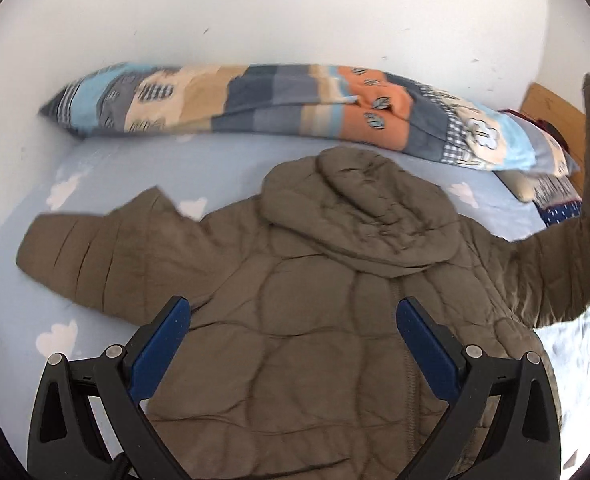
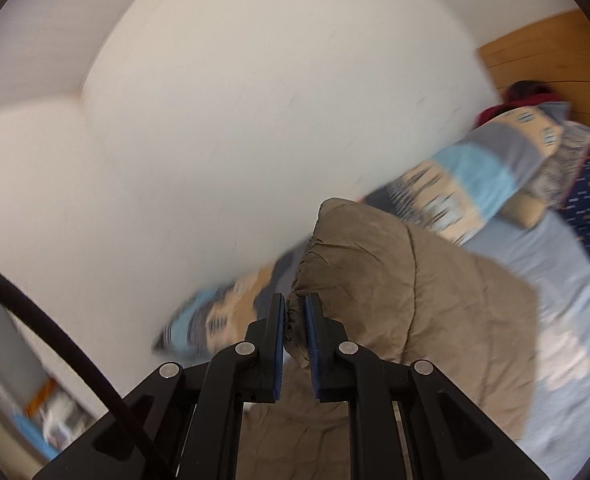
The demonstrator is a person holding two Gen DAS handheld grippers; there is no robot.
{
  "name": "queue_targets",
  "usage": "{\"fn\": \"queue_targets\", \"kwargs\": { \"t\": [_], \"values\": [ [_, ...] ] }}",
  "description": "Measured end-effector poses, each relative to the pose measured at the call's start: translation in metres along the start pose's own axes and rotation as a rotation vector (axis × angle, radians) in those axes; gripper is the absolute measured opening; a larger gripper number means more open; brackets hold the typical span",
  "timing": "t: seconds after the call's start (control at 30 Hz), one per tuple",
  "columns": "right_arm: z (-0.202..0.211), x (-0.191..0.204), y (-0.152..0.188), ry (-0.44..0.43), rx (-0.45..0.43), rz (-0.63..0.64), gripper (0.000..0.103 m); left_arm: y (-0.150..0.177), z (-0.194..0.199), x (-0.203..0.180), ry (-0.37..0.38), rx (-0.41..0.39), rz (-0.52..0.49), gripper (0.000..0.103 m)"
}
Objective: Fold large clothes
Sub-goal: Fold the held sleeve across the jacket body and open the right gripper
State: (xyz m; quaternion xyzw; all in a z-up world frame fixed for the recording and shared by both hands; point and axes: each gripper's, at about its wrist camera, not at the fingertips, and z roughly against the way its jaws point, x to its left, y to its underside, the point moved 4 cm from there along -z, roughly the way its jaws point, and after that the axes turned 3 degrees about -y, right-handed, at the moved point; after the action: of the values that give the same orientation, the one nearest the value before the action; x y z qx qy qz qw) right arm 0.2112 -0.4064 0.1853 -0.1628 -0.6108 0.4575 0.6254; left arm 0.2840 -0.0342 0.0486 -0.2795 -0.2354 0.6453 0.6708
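Left hand-held gripper [image 1: 293, 316] angled down over the brown jacket [image 1: 295, 300] spread on the bed [image 1: 107, 164], jaws wide, empty. Right hand-held gripper [image 2: 295, 312] near level, clamped on the jacket's sleeve cuff [image 2: 297, 300]. No legible writing.

You've got one quilted jacket [image 1: 295, 320], one patchwork quilt [image 1: 255, 100] — and two grippers: left gripper [image 1: 293, 312], right gripper [image 2: 295, 312].

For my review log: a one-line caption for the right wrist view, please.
Right claw shut on a sleeve of the brown jacket, lifted above the bed.
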Motion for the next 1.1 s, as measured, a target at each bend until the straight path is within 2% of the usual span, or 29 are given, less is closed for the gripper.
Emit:
{"fn": "queue_targets", "kwargs": {
  "t": [0.13, 0.3, 0.5, 0.6, 0.67, 0.73, 0.8, 0.83, 0.87, 0.93, 0.97, 1.03, 1.1],
  "values": [
    [-0.074, 0.042, 0.067, -0.038, 0.172, 0.077, 0.011, -0.008, 0.001, 0.036, -0.017, -0.015, 0.077, 0.103],
    [-0.163, 0.077, 0.168, -0.059, 0.362, 0.162, 0.01, -0.001, -0.012, 0.066, -0.051, 0.028, 0.145, 0.103],
    [-0.234, 0.061, 0.274, -0.031, 0.571, 0.201, 0.009, 0.001, -0.03, 0.07, -0.044, 0.064, 0.177, 0.103],
    [-0.247, 0.048, 0.304, -0.015, 0.689, 0.195, 0.012, -0.005, -0.03, 0.061, -0.048, 0.046, 0.159, 0.103],
    [-0.238, 0.052, 0.296, -0.063, 0.68, 0.174, 0.013, -0.009, -0.028, 0.056, -0.054, 0.028, 0.147, 0.103],
    [-0.23, 0.058, 0.275, -0.091, 0.645, 0.18, 0.014, -0.012, -0.027, 0.051, -0.04, 0.015, 0.152, 0.103],
    [-0.211, 0.056, 0.236, -0.125, 0.548, 0.129, 0.021, -0.013, -0.028, 0.046, -0.027, 0.012, 0.148, 0.103],
    [-0.204, 0.053, 0.219, -0.126, 0.511, 0.1, 0.03, -0.012, -0.03, 0.042, -0.018, 0.018, 0.135, 0.103],
    [-0.194, 0.046, 0.197, -0.097, 0.452, 0.07, 0.037, -0.01, -0.033, 0.038, -0.015, 0.025, 0.122, 0.103],
    [-0.182, 0.023, 0.166, -0.022, 0.38, 0.052, 0.041, -0.006, -0.039, 0.028, -0.006, 0.044, 0.084, 0.103],
    [-0.175, 0.004, 0.151, 0.044, 0.353, 0.049, 0.041, -0.003, -0.042, 0.021, 0.003, 0.053, 0.066, 0.103],
    [-0.161, -0.035, 0.132, 0.191, 0.323, 0.033, 0.041, 0.001, -0.051, 0.01, 0.03, 0.079, 0.045, 0.103],
    [-0.15, -0.082, 0.125, 0.327, 0.33, -0.019, 0.041, 0.008, -0.064, -0.002, 0.073, 0.132, 0.028, 0.103]
  ]
}}
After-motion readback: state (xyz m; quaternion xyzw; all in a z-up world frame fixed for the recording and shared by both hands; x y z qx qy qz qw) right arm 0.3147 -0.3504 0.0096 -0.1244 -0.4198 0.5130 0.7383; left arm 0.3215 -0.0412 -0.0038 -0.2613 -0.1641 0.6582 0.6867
